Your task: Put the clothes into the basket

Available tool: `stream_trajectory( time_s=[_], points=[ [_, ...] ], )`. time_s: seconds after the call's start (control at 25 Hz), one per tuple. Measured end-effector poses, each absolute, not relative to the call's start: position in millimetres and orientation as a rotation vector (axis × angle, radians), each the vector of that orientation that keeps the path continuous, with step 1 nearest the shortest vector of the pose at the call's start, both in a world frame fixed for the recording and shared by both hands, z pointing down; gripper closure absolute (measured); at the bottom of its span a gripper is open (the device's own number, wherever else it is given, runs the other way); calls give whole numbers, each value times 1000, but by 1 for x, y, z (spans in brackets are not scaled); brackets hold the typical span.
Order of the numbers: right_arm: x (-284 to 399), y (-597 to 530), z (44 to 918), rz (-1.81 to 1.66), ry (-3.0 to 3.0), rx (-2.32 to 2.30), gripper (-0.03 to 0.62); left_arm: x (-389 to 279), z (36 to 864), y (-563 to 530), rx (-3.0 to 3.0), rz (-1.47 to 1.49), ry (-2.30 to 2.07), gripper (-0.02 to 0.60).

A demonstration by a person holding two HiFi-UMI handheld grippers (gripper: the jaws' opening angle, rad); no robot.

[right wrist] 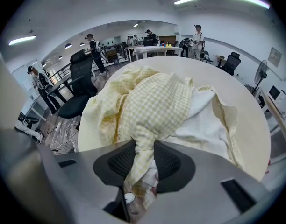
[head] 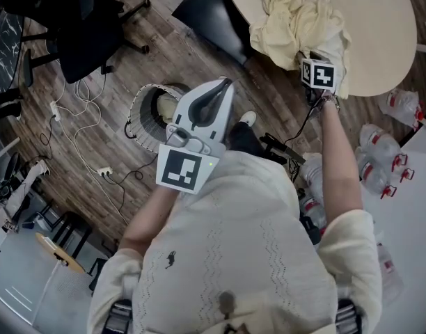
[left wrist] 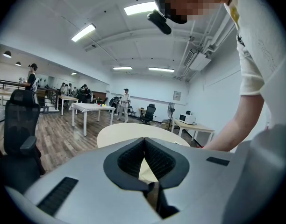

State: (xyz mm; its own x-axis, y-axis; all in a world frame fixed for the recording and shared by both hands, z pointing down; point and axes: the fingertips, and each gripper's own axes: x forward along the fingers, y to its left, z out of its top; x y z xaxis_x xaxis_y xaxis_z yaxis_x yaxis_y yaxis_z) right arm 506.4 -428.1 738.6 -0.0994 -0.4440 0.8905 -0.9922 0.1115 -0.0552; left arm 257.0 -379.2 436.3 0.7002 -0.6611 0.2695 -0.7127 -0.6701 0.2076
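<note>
A round basket stands on the wood floor, left of the person's legs and well apart from the table. The left gripper hangs above it and hides its right side. Through the open top a pale yellowish cloth shows inside; how much more lies in there cannot be told.

The pile of clothes is not in the basket. It sits on the round, pale table at the far right, heaped at the table's near-left edge. In the right gripper view it is made up of a yellow-and-white checked garment on top, plain pale yellow cloth to the left and a white piece to the right.

The right gripper reaches down into the near edge of the pile, its marker cube facing up. Its own view shows the jaws narrowed onto a fold of the checked garment, with the black ribbed pads pressing the cloth from both sides.

The left gripper points out over the floor toward the table. Its pads meet at the tips and nothing is pinched between them.

Clear plastic bottles with red caps lie on the floor to the right of the person; what is in them cannot be told. A black office chair stands at the far left, with white cables trailing across the floor near the basket.
</note>
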Motion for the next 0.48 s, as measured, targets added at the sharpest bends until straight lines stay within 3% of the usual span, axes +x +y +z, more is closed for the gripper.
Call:
stream_trajectory(
  time_s=[0.48],
  points=[
    [504, -409, 734, 971, -1665, 1454, 508, 249, 434, -366, 2609, 238, -1106, 561]
  ],
)
